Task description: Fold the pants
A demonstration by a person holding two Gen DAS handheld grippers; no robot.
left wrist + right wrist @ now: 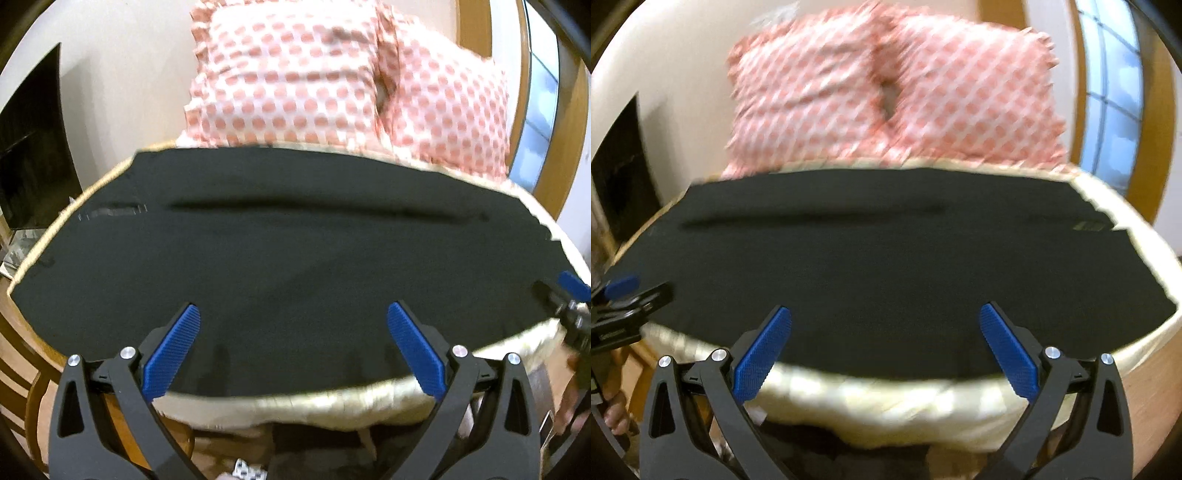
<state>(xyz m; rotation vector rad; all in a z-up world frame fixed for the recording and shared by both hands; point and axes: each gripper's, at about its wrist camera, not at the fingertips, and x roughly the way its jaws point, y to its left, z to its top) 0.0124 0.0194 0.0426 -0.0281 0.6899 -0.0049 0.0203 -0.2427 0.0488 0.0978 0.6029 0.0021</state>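
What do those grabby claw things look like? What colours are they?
Both look alike. The left gripper and the right gripper each have two black plastic arms with triangle-shaped holes and shiny silver bolts. Their fingers are covered in bright blue, bumpy pads. No cables or sleeves show.

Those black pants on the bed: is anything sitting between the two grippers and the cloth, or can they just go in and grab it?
Nothing visible stands in the way. The black pants lie flat on the cream bedcover. The left gripper and right gripper are both open at the near edge. The dotted pillows sit beyond the far edge.
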